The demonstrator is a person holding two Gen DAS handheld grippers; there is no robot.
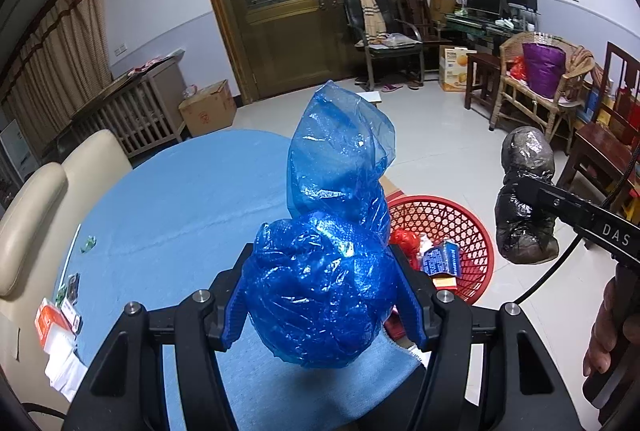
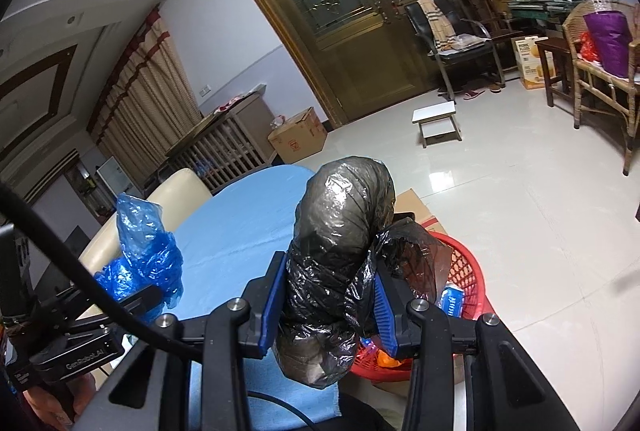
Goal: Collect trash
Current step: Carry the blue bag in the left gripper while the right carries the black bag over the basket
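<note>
blue plastic bag [image 1: 324, 283], crumpled into a loose ball, is pinched at its middle by the left tongs [image 1: 320, 299]; a flap of film stands up above the grip. it is held in the air over the edge of the blue tabletop [image 1: 180, 199], just beside the red basket [image 1: 468, 231] on the floor.

black plastic bag [image 2: 332, 279], twisted into a rough roll, is pinched about its waist by the right tongs [image 2: 328, 295]; a loose tail hangs over the right pad toward the basket. it also is held in the air, between tabletop edge and basket.

handling, judged: both bags are thin film, very light, soft and springy, slick on the surface. the wads are likely to swell when released and could cling to the pads. hold is best taken across the densest crumple, not on the loose flaps, which would slip through.

in the basket a blue-and-white carton [image 1: 442, 259] and red scraps are seen.

small wrappers [image 1: 88, 243] and a red-and-white packet [image 1: 50, 323] remain on the tabletop's left side.

hard to make out: the basket's near half is covered by bags and tongs in both views; what the wads enclose, if anything, cannot be told; print on the tabletop scraps is too small to read; only fingers of one hand [image 1: 608, 335] show at the frame edge.
</note>
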